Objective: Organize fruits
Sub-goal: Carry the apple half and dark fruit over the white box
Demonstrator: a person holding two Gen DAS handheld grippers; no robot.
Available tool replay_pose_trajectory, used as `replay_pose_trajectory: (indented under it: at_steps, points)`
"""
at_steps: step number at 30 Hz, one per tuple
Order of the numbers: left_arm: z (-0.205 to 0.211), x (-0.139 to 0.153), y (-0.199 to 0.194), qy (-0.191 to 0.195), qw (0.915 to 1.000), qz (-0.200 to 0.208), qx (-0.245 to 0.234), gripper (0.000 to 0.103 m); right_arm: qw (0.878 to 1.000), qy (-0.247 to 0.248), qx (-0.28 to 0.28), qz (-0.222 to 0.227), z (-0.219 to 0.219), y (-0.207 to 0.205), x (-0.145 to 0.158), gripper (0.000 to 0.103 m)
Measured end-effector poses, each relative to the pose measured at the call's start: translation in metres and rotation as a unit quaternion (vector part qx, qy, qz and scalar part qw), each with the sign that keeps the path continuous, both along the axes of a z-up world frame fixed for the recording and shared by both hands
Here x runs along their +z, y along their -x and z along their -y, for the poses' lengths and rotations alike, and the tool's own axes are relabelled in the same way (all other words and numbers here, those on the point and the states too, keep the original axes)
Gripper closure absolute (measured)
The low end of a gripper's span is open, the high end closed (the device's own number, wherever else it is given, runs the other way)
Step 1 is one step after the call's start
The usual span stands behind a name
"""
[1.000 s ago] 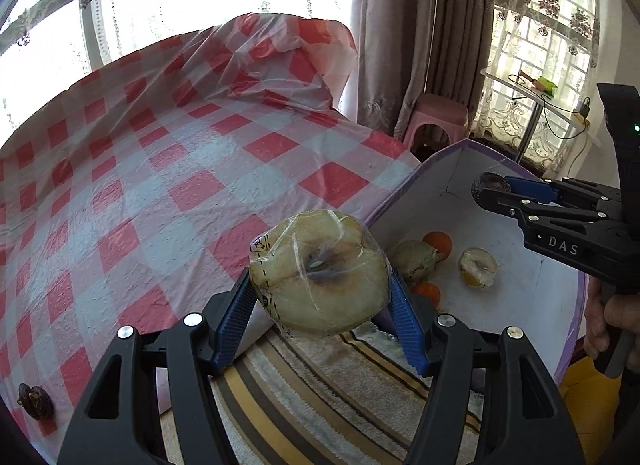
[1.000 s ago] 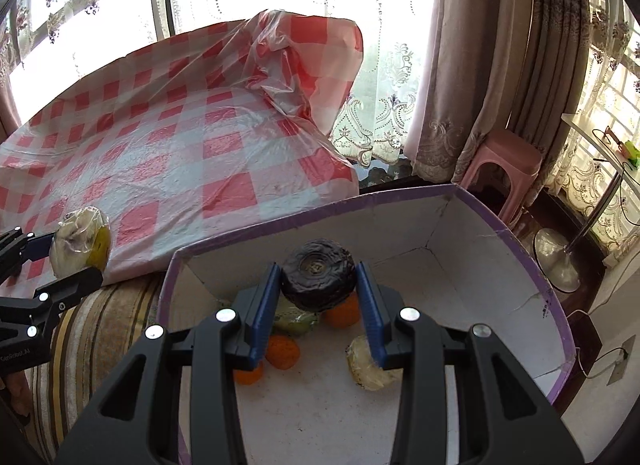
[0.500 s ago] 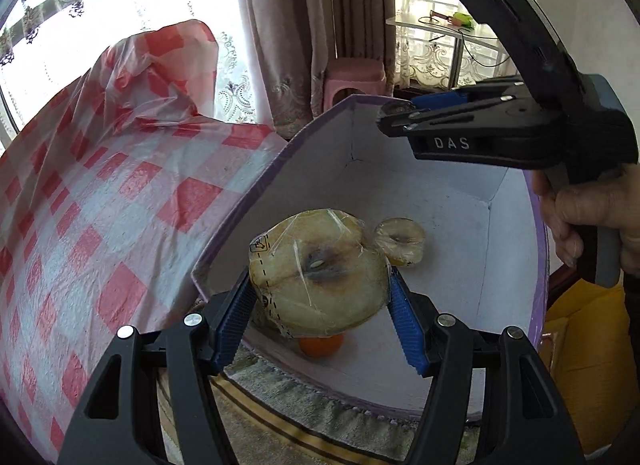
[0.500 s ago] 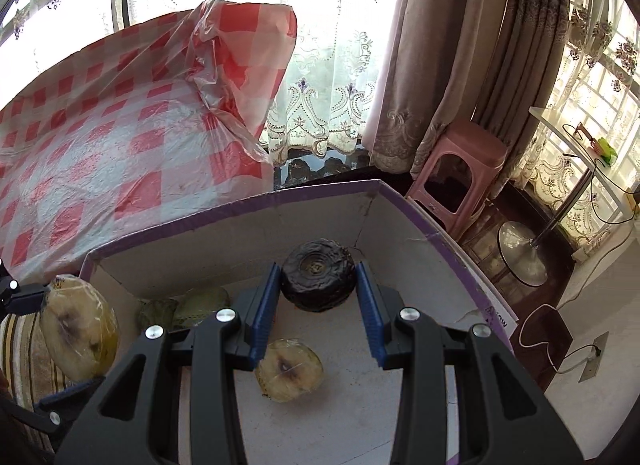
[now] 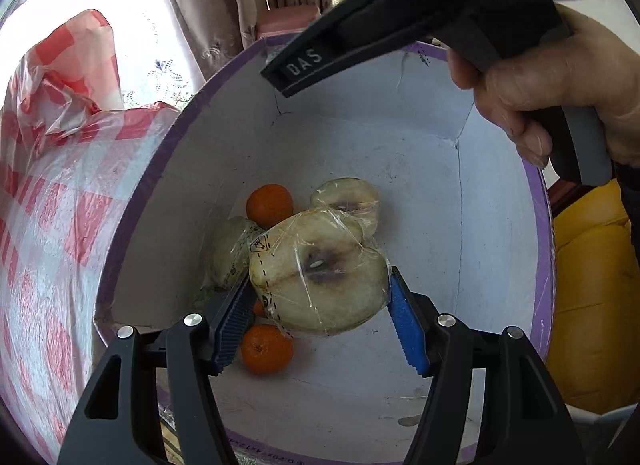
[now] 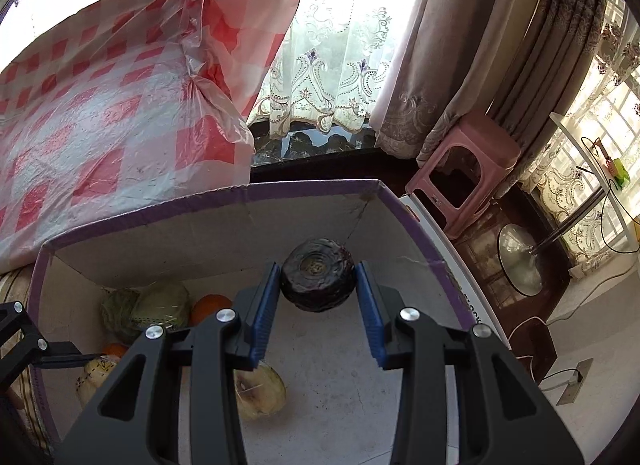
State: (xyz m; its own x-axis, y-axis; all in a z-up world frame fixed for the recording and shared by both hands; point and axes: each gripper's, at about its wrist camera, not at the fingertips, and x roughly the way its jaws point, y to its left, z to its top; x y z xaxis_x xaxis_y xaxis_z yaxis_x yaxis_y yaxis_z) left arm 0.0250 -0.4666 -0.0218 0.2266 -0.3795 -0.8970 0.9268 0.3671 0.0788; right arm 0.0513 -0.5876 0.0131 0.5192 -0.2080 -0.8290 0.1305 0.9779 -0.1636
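**Both grippers loaded and poised over the fruit box**

The left gripper (image 5: 318, 297) is clamped on a cling-wrapped fruit half (image 5: 320, 277), holding it over the white interior of the purple-rimmed box (image 5: 400, 153). Below it lie two oranges (image 5: 269, 205), another wrapped half (image 5: 346, 197) and a pale wrapped piece at the left wall. Further right, the right gripper (image 6: 316, 285) is shut on a dark, wrinkled round fruit (image 6: 318, 279), held above the box's far corner.

The likely trouble: the plastic wrap is slick, so the fruit half could slip early from the pads or cling to one of them on release. Dropped from where it hangs, it would land on the fruits already clustered beneath and could roll. The two tools also work close together over one box, so they could knock one another.

The left wrist view shows the person's hand (image 5: 560, 77) gripping the right tool's handle. The right wrist view alone shows the checked plastic cover (image 6: 120, 113), the pink stool (image 6: 468, 169) and the floor beyond.
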Motion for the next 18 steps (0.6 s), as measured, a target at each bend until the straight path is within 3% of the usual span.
replay_pose_trajectory:
  at_steps: [8, 18]
  points:
    - [0.02, -0.026, 0.001, -0.062, 0.9978, 0.004, -0.026, 0.041, 0.997, 0.0, 0.043, -0.061, -0.005, -0.035, -0.032, 0.064]
    - [0.033, -0.046, -0.009, -0.091, 0.9957, -0.002, -0.018, 0.041, 0.992, -0.01, 0.059, -0.114, -0.006, -0.055, -0.076, 0.064]
